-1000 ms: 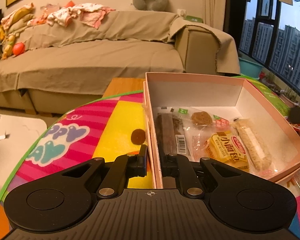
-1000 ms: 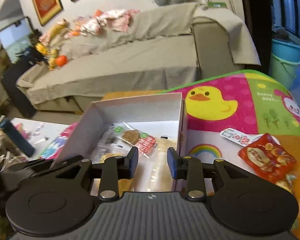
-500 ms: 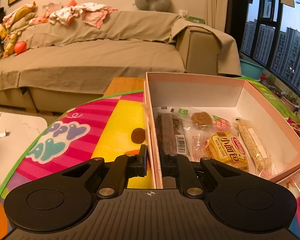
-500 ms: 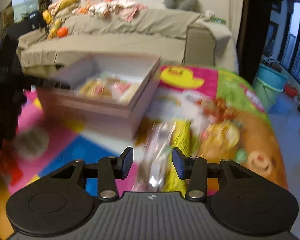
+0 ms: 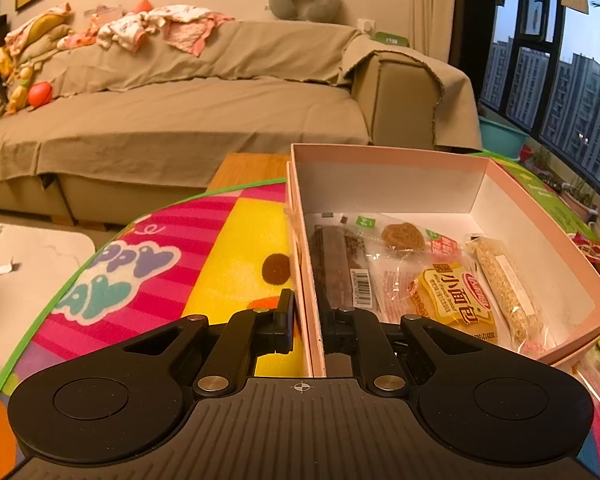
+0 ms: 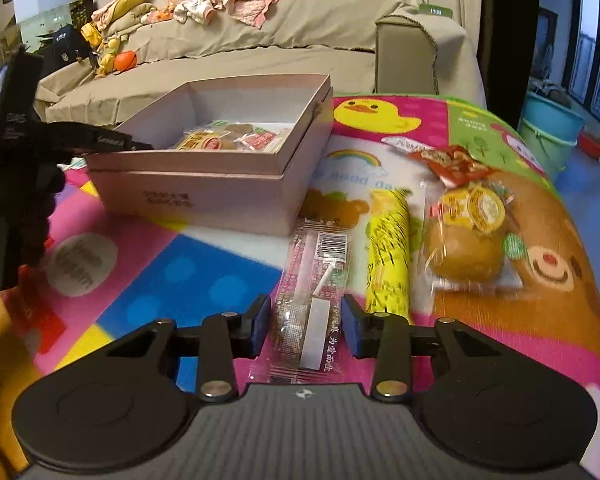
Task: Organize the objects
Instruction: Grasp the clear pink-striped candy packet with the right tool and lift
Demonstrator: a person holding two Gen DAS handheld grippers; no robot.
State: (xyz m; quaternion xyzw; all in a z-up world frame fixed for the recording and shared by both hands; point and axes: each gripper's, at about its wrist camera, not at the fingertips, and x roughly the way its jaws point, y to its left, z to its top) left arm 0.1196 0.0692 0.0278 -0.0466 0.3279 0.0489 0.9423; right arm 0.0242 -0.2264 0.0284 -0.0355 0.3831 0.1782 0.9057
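Observation:
My left gripper (image 5: 309, 320) is shut on the left wall of the open pink box (image 5: 388, 151), one finger outside and one inside. In the box lie a dark bar (image 5: 334, 264), a round cookie (image 5: 402, 236), a yellow bread packet (image 5: 456, 300) and a sesame bar (image 5: 508, 284). In the right wrist view the box (image 6: 204, 196) stands at the back left. My right gripper (image 6: 305, 328) hangs low over the mat and its jaws are closing. A clear pink-printed snack packet (image 6: 316, 276) lies between them, and the pads are not pressing on it.
Beside that packet lie a yellow packet (image 6: 388, 256), a wrapped bun (image 6: 464, 252), a red packet (image 6: 452, 162) and a small white packet (image 6: 406, 144) on the colourful mat (image 6: 172, 280). A covered sofa (image 5: 204, 120) stands behind. A teal bucket (image 6: 548, 128) sits past the table's right edge.
My right gripper swung away from over the box, rightward and down, to the loose snacks on the mat, and now straddles the clear packet. The left gripper and the box have kept still.

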